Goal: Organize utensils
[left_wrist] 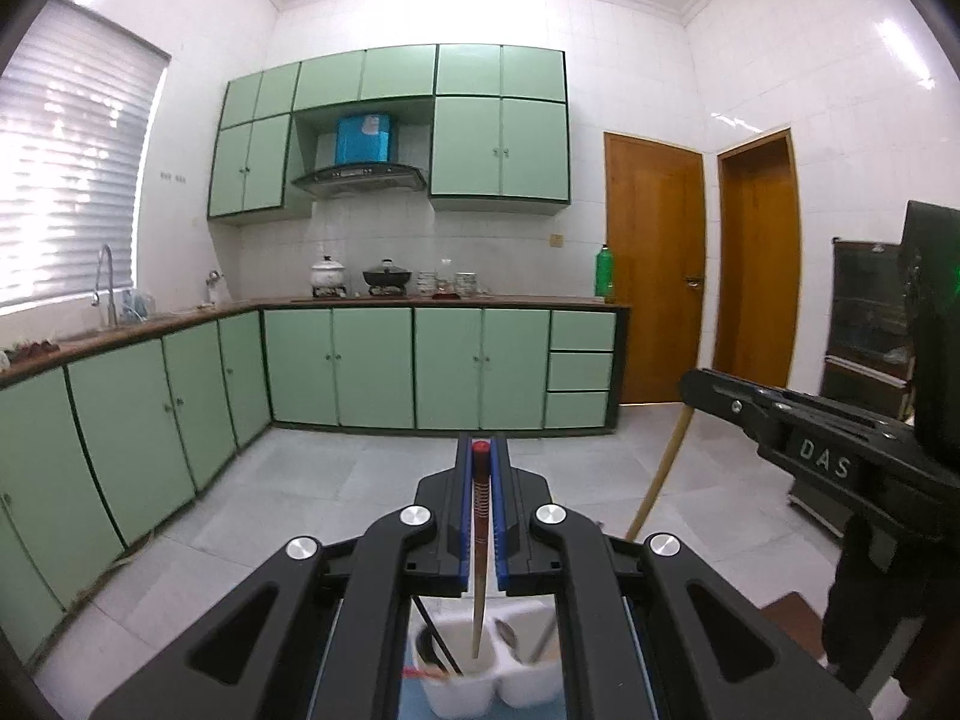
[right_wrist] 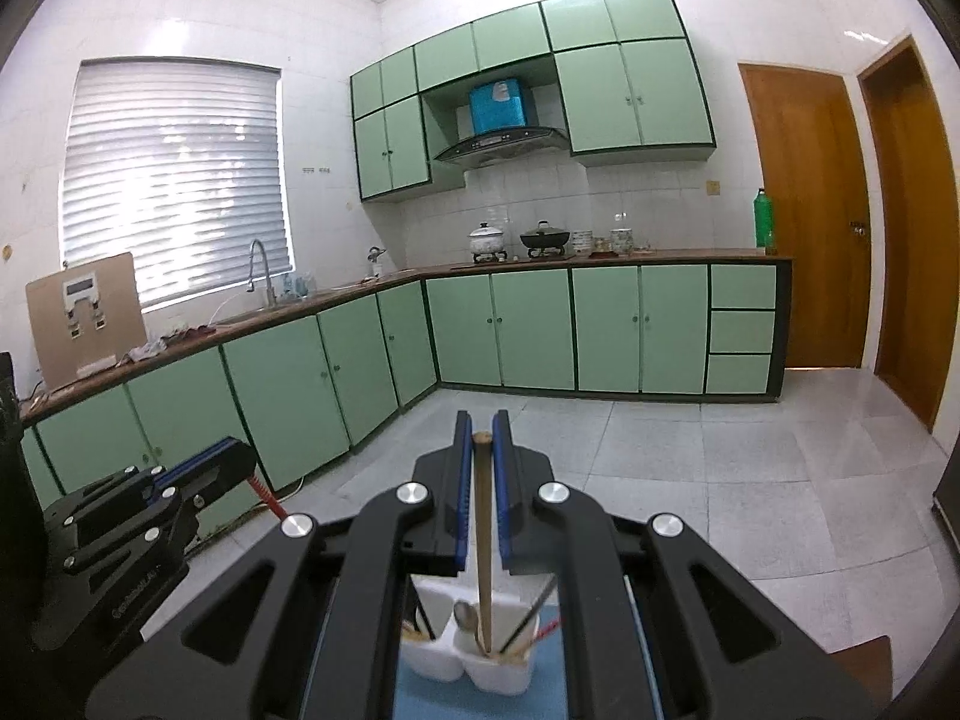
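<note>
My left gripper (left_wrist: 481,450) is shut on a wooden chopstick with a red tip and red banding (left_wrist: 479,540); its lower end hangs in the left cup of a white two-cup utensil holder (left_wrist: 465,693). My right gripper (right_wrist: 482,429) is shut on a plain wooden chopstick (right_wrist: 483,540); its lower end reaches into the same holder (right_wrist: 438,669). The holder has a spoon (right_wrist: 465,615) and dark chopsticks (right_wrist: 534,609) in it. Each gripper shows in the other's view, the right one (left_wrist: 690,387) and the left one (right_wrist: 231,459).
The holder stands on a blue mat (right_wrist: 420,699). Beyond lie a grey tiled floor (left_wrist: 336,504), green base cabinets (left_wrist: 372,366) with a counter, a sink tap (right_wrist: 259,270), pots on a stove (right_wrist: 543,237) and two wooden doors (right_wrist: 804,210). A cardboard box (right_wrist: 84,318) stands on the counter.
</note>
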Demonstrator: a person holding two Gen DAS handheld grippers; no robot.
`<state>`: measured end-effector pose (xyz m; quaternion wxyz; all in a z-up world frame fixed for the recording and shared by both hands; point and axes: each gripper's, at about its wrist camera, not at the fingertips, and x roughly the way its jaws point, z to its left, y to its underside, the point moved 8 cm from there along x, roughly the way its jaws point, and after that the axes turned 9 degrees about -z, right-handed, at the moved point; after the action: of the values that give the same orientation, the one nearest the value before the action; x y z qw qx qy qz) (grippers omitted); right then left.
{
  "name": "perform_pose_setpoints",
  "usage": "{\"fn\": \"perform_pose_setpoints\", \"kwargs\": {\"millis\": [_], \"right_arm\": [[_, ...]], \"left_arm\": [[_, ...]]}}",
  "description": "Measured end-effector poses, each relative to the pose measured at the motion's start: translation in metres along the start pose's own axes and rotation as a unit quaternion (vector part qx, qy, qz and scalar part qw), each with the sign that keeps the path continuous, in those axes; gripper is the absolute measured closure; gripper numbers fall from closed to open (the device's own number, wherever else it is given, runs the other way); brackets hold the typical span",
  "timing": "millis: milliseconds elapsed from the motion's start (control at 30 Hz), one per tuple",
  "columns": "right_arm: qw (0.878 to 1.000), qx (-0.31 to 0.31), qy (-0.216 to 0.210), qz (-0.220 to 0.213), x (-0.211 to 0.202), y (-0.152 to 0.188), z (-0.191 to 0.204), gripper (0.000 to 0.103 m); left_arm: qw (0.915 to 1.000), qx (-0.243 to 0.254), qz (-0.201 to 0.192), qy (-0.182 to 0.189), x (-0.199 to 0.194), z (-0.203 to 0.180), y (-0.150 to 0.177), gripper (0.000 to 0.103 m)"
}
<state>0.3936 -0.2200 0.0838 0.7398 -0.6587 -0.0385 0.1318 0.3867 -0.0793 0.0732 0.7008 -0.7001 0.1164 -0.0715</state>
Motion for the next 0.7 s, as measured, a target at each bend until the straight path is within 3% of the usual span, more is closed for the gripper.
{"fn": "perform_pose_setpoints", "kwargs": {"millis": [300,400,533,567,700], "right_arm": [[0.999,-0.024,0.006,0.045,0.048,0.056,0.001,0.097],[0.997,-0.021,0.008,0.068,0.052,0.078,-0.001,0.092],[0.998,-0.011,0.018,0.061,0.037,0.085,-0.009,0.079],[0.998,-0.01,0.021,0.058,0.034,0.084,-0.01,0.077],[0.998,-0.019,0.045,0.033,0.006,0.073,-0.023,0.053]], "left_arm": [[0.9982,-0.033,0.05,0.005,0.05,0.016,0.056,0.097],[0.9964,-0.042,0.073,0.009,0.058,0.02,0.077,0.097],[0.9956,-0.048,0.08,0.007,0.05,0.026,0.085,0.085],[0.9959,-0.046,0.077,0.005,0.045,0.027,0.083,0.078],[0.9973,-0.04,0.062,0.002,0.021,0.026,0.072,0.054]]}}
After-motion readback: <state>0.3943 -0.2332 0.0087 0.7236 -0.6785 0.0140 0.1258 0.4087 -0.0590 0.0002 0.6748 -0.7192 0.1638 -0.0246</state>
